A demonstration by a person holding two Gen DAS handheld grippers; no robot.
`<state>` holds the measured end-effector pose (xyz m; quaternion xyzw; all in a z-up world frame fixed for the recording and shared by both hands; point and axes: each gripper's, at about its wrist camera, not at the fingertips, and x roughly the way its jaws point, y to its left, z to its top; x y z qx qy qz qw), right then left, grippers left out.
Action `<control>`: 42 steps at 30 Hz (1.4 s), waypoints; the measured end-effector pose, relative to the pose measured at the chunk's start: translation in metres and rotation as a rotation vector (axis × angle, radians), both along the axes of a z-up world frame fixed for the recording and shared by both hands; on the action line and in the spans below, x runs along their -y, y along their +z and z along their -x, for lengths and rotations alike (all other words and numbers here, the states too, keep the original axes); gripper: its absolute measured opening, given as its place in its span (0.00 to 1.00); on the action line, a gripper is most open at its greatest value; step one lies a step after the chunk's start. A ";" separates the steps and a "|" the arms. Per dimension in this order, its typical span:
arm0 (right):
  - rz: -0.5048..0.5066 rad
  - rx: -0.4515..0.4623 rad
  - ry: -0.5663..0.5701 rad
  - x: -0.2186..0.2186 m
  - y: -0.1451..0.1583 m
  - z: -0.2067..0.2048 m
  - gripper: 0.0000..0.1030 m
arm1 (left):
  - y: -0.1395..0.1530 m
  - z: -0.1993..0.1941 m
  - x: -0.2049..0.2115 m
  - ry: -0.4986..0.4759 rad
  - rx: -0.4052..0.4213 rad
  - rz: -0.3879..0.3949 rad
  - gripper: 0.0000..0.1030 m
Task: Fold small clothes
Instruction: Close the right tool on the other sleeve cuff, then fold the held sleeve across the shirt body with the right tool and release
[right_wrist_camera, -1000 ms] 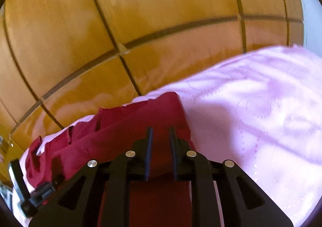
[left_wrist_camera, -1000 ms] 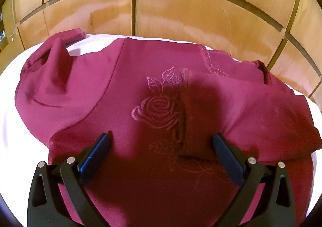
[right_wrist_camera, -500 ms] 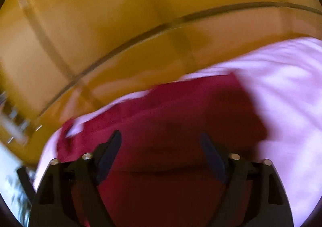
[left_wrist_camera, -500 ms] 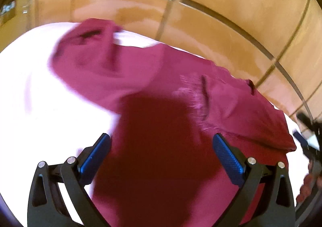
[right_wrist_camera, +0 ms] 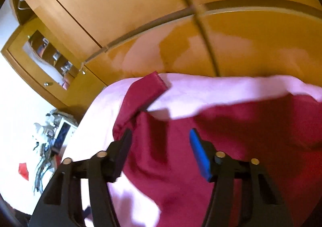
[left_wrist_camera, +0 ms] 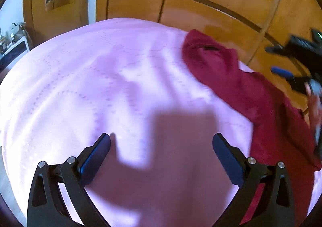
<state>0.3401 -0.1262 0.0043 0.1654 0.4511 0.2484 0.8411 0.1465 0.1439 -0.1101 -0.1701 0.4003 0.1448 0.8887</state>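
Note:
A dark red top [left_wrist_camera: 251,94] lies on a pale lilac bedspread [left_wrist_camera: 100,78], at the right of the left wrist view. My left gripper [left_wrist_camera: 161,142] hovers open over bare bedspread, left of the garment, with nothing between its fingers. In the right wrist view the same top [right_wrist_camera: 231,146] fills the lower right, one sleeve [right_wrist_camera: 145,92] stretched out toward the far edge. My right gripper [right_wrist_camera: 160,140] is over the cloth near that sleeve's shoulder. Its jaws are closing and stand apart, and the pads do not press on the fabric. The right gripper [left_wrist_camera: 289,62] also shows blurred at the left wrist view's right edge.
Glossy wooden wardrobe doors [right_wrist_camera: 181,15] rise right behind the bed. A glazed shelf niche [right_wrist_camera: 52,60] with small items is at the left. Clutter and a white appliance [right_wrist_camera: 62,132] stand beside the bed's left end. The bedspread [right_wrist_camera: 201,90] reaches to the wardrobe.
My left gripper swung left off the red top onto bare bedspread. My right gripper let go of the folded edge, opened wide, and swept left across the garment toward the sleeve.

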 end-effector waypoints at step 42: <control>-0.072 0.154 -0.343 0.214 0.086 0.097 0.06 | 0.017 0.008 -0.003 -0.013 0.060 0.125 0.98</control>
